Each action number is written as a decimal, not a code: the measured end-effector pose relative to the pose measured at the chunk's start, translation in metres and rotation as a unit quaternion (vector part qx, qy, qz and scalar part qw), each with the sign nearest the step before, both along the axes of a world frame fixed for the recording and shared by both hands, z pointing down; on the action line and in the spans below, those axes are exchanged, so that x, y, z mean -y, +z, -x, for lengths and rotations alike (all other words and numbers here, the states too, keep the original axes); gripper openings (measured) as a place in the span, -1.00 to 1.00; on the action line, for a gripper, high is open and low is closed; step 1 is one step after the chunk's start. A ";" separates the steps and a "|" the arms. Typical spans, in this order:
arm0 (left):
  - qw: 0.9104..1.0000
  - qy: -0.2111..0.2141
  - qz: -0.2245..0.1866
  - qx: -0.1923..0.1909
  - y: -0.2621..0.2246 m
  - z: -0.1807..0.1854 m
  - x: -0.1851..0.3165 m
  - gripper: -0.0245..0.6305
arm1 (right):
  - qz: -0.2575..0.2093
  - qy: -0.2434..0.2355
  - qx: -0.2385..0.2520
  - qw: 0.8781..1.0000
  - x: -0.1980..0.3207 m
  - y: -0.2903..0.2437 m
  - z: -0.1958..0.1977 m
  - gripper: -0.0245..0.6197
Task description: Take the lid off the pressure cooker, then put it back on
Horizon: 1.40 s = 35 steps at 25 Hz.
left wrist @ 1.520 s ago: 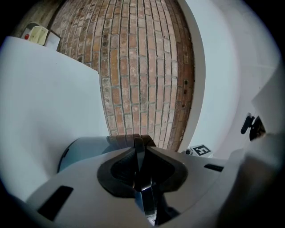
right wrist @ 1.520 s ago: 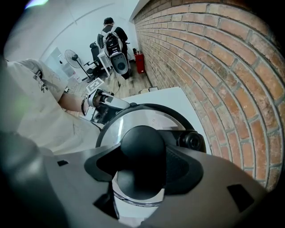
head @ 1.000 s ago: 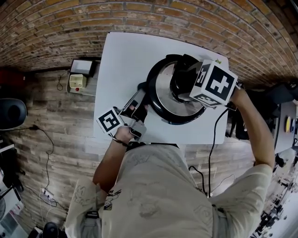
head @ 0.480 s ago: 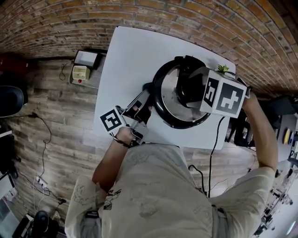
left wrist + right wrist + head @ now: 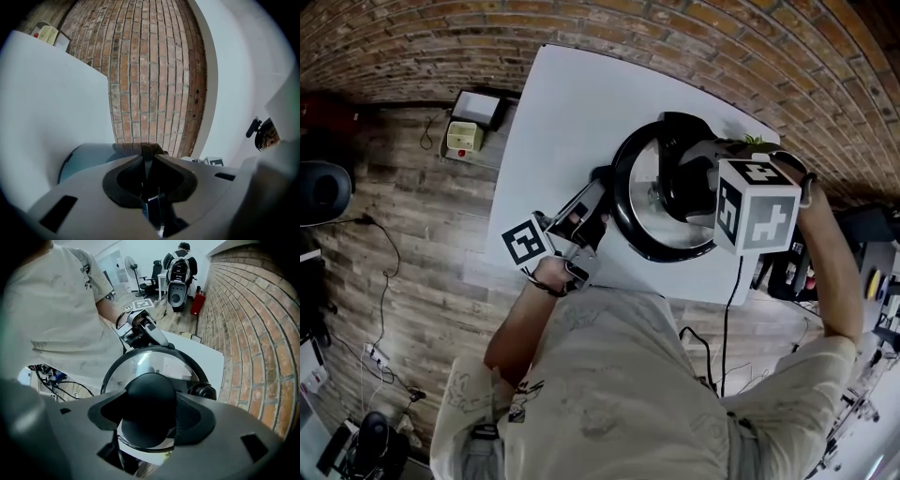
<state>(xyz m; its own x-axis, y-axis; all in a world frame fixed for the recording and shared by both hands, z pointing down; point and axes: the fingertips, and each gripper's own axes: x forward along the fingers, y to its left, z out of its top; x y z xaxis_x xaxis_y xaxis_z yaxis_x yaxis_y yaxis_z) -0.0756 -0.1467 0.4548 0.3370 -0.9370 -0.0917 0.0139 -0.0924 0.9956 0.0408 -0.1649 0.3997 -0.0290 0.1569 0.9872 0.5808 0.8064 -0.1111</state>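
Observation:
The pressure cooker (image 5: 628, 230) stands on the white table (image 5: 553, 112), and its steel lid (image 5: 649, 202) with a black rim lies on top. From above, my right gripper (image 5: 689, 183) points down, shut on the lid's black knob (image 5: 147, 394). In the right gripper view that gripper (image 5: 152, 414) has the knob filling the gap between its jaws, with the shiny lid (image 5: 140, 363) behind. My left gripper (image 5: 586, 211) lies level at the cooker's left side, shut on its dark side handle (image 5: 600, 176). In the left gripper view the jaws of that gripper (image 5: 147, 161) pinch a thin dark strip.
A small box (image 5: 476, 108) and a yellowish device (image 5: 461, 139) sit on the wooden floor left of the table. A brick wall (image 5: 609, 28) runs behind the table. A small green plant (image 5: 755, 142) sits at the table's far right corner. Cables (image 5: 727, 309) hang off the near edge.
My right gripper has rolled round on the knob, and its marker cube has swung to the right and towards me. The left gripper has kept still on the handle.

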 end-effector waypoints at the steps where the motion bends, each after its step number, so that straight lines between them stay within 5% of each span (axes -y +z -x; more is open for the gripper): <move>1: 1.000 0.000 0.000 0.001 0.000 0.000 0.000 -0.70 | -0.001 0.000 -0.002 1.000 0.000 0.000 0.000 0.05; 20: 1.000 -0.013 0.004 -0.010 0.000 0.002 0.000 -0.71 | -0.010 0.021 -0.017 1.000 0.001 0.002 0.002 0.05; 26: 1.000 -0.017 0.006 -0.012 -0.001 0.003 0.000 -0.70 | -0.015 0.037 0.007 0.999 0.004 0.001 0.005 0.07; 31: 0.999 -0.031 0.017 0.008 0.004 0.011 -0.005 -0.54 | -0.024 0.071 0.035 0.997 0.009 -0.002 0.002 0.31; 35: 0.998 -0.049 0.019 0.018 0.008 0.022 -0.014 -0.52 | -0.025 0.133 0.111 0.985 0.008 -0.017 0.006 0.32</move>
